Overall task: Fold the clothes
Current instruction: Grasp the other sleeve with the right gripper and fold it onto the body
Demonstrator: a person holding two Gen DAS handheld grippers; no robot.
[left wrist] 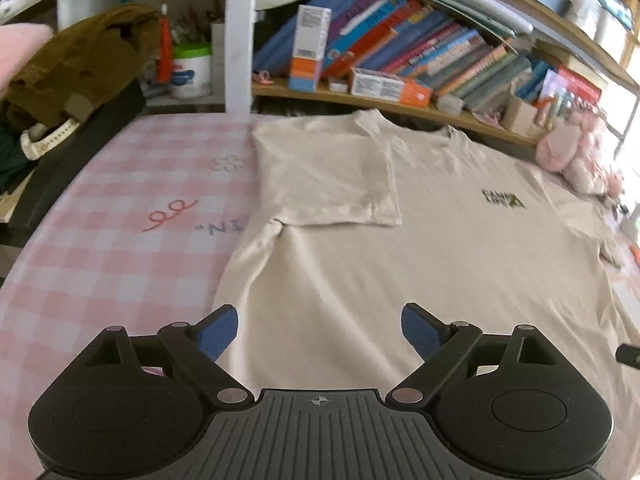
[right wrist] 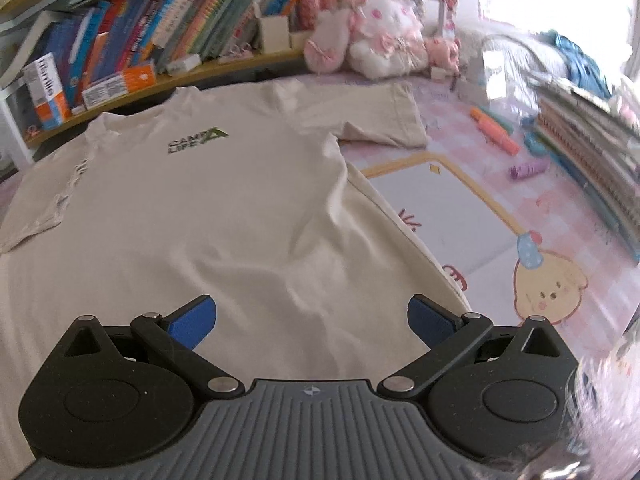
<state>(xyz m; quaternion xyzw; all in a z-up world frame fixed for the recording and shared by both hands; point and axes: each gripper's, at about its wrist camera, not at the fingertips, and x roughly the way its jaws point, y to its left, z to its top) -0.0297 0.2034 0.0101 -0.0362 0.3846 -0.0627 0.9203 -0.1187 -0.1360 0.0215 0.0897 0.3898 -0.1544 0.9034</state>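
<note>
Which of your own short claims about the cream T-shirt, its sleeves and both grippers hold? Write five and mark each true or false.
1. The cream cotton T-shirt lies front up on the pink checked cloth. True.
2. The sleeve on the left gripper's side is folded over the chest. True.
3. The other sleeve is folded in too. False: it lies spread outward.
4. The left gripper clamps the hem. False: its jaws stand wide open, with nothing between them.
5. The right gripper is open and grips nothing. True.
</note>
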